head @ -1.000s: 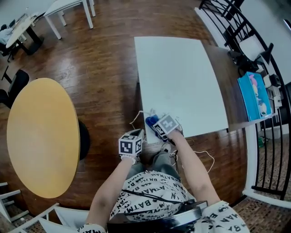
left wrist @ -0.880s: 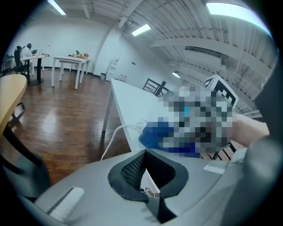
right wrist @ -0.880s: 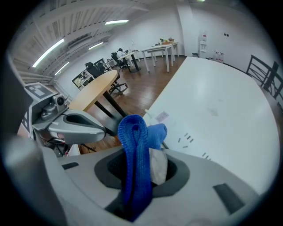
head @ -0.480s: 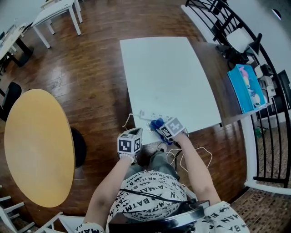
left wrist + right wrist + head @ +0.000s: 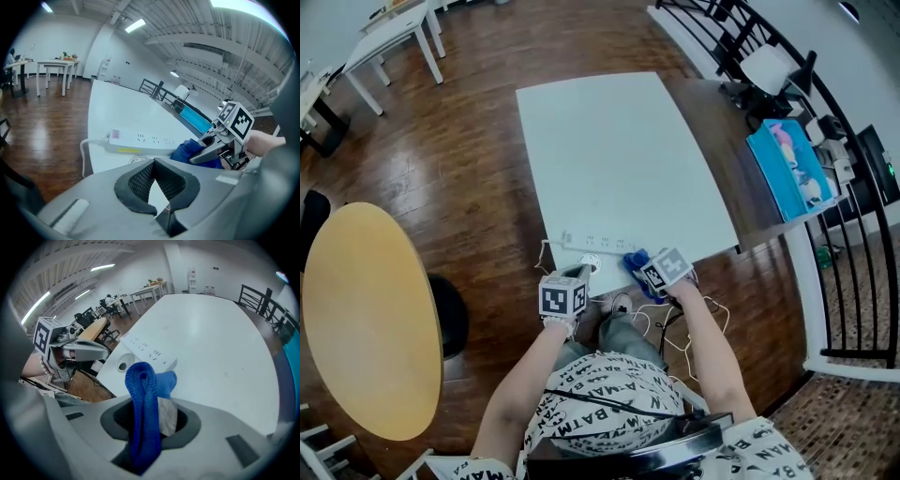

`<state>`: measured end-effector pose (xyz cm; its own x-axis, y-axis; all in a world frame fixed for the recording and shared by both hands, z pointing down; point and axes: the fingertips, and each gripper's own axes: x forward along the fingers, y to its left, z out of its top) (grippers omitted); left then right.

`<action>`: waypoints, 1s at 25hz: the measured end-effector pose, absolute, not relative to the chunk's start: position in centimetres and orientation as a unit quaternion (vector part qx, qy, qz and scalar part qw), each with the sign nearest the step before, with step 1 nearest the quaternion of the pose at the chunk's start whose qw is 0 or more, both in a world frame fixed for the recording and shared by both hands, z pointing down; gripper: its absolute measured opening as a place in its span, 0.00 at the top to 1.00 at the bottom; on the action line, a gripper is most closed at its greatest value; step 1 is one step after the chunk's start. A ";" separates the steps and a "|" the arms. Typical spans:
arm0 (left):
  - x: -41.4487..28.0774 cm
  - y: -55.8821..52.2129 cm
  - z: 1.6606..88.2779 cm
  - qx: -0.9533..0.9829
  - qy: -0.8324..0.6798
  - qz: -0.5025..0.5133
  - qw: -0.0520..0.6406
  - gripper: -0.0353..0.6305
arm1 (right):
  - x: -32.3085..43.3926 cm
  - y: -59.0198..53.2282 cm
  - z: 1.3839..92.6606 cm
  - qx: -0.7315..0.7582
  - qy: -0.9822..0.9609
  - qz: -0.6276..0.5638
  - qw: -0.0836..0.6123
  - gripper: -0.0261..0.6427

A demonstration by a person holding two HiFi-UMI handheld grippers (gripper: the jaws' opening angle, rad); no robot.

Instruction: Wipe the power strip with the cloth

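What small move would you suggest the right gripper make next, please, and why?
Probably sweep the right gripper leftward, dragging the blue cloth along the power strip: the cloth is clamped in its jaws at the right end of the strip, which runs leftward.

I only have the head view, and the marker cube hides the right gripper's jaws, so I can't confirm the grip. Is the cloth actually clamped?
Observer: Yes. In the right gripper view, the right gripper has its jaws closed on a folded loop of the blue cloth.
Operator: Is the left one carrying anything?
Observer: No. The left gripper shows a narrow gap between its jaws, with only the white table behind it.
Operator: Anything on the power strip's side?
Observer: The left gripper view shows a yellow label along the near side of the power strip.
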<state>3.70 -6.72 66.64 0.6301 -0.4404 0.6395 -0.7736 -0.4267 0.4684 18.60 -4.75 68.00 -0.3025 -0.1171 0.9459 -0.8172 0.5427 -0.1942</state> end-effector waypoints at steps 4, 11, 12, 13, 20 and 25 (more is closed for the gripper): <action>4.8 -6.6 66.7 0.816 -0.372 0.216 0.385 0.95 | 20.9 -4.2 67.9 0.334 -0.723 0.363 0.484 0.77; 4.7 -8.1 64.7 0.819 -0.390 0.186 0.377 0.95 | 19.2 -5.5 63.8 0.368 -0.772 0.355 0.377 0.77; 4.3 -8.2 64.1 0.819 -0.395 0.181 0.375 0.95 | 18.8 -5.7 63.1 0.380 -0.779 0.357 0.349 0.77; 4.0 -8.2 63.6 0.819 -0.400 0.176 0.373 0.95 | 18.3 -5.9 62.6 0.391 -0.784 0.357 0.324 0.77; 2.8 -8.6 60.4 0.826 -0.418 0.150 0.347 0.95 | 17.0 -6.4 61.8 0.465 -0.782 0.329 0.254 0.77; 2.7 -8.9 58.8 0.831 -0.425 0.131 0.336 0.95 | 18.3 -7.6 60.4 0.496 -0.772 0.311 0.248 0.77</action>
<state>2.72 -8.88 58.82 0.6054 -0.6177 0.5018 -0.7930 -0.4142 0.4468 18.28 -7.57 60.37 -0.3846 -0.6118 0.6912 -0.9201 0.3140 -0.2340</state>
